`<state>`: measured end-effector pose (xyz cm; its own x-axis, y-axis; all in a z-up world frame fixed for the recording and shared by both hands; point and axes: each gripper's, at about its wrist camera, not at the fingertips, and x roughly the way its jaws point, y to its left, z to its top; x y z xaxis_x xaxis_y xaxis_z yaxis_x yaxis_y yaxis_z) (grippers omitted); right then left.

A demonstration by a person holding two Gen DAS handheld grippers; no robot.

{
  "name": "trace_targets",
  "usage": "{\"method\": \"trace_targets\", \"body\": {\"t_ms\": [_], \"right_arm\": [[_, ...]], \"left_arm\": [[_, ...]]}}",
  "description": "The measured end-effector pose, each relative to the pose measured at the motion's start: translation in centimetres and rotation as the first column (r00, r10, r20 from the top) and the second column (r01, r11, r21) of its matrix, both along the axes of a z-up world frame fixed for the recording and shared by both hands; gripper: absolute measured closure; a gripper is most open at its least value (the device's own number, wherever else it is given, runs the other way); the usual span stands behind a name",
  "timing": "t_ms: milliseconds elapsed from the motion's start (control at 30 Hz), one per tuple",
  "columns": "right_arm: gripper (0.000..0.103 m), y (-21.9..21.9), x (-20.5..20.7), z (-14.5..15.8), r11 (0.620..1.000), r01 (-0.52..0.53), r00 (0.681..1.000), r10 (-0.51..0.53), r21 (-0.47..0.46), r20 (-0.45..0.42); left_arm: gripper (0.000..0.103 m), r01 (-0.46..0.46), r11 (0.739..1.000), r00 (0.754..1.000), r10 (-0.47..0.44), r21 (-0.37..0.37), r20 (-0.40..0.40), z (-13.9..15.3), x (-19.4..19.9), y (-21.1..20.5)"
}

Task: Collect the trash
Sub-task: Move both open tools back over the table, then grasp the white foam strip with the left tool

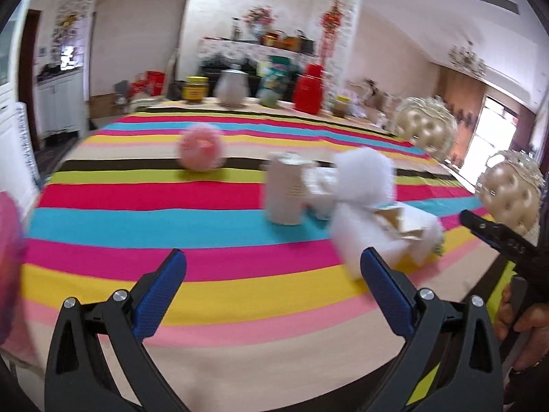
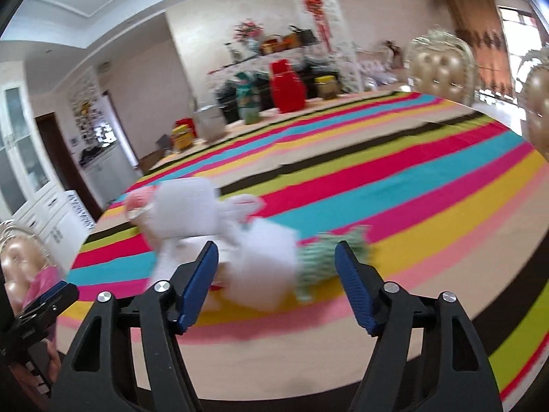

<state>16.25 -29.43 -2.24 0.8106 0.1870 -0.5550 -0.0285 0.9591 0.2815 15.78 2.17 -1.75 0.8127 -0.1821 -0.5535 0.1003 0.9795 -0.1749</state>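
Judged light and soft: crumpled white paper (image 2: pixel 264 267), a green patterned wrapper (image 2: pixel 329 254) and a small carton (image 1: pixel 286 189), all easy to crush, none fragile. Best taken at the thick middle of a wad, not at a loose edge, which could tear or slip out. Lay all close together on the striped cloth of the desk (image 1: pixel 103 199); a pink fluffy ball (image 1: pixel 200 149) well apart, farther back.

Right hand-held gripper (image 2: pixel 276 262): jaws apart, nothing pressed between the pads, white paper and green wrapper just ahead of the tips, seen in the gap between them. Left hand-held gripper (image 1: pixel 272 271): jaws wide apart and empty, white paper close beside its right finger, carton farther ahead. Contact with the paper not clear because of blur.
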Motion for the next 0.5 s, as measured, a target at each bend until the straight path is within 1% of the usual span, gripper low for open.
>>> {"method": "trace_targets", "body": {"t_ms": [133, 200, 267, 300, 367, 500], "right_arm": [[0.039, -1.8, 0.5, -1.0, 0.999, 0.038, 0.999, -0.037, 0.009, -0.023], [0.039, -1.9, 0.5, -1.4, 0.999, 0.051, 0.998, -0.051, -0.01, -0.02], [0.041, -1.7, 0.4, -1.7, 0.998, 0.056, 0.998, -0.056, -0.025, -0.011], [0.042, -1.5, 0.5, -1.7, 0.998, 0.052, 0.999, -0.052, -0.018, -0.013], [0.042, -1.8, 0.3, -1.7, 0.998, 0.064, 0.998, -0.064, -0.001, 0.012], [0.042, -2.6, 0.6, -1.9, 0.994, 0.098, 0.995, -0.098, 0.046, -0.004]], "left_arm": [[0.005, 0.078, 0.996, 0.997, -0.077, 0.036, -0.026, -0.8, 1.8, -5.0], [0.005, 0.104, 0.993, 0.994, -0.101, 0.051, -0.047, -1.3, 2.4, -6.7], [0.005, 0.123, 0.991, 0.991, -0.12, 0.053, -0.061, -1.6, 2.8, -7.8], [0.005, 0.126, 0.99, 0.99, -0.122, 0.057, -0.064, -1.7, 2.9, -8.0], [0.005, 0.13, 0.989, 0.989, -0.124, 0.065, -0.079, -1.9, 3.5, -8.7], [0.005, 0.131, 0.99, 0.985, -0.124, 0.057, -0.122, -2.6, 5.1, -10.0]]}}
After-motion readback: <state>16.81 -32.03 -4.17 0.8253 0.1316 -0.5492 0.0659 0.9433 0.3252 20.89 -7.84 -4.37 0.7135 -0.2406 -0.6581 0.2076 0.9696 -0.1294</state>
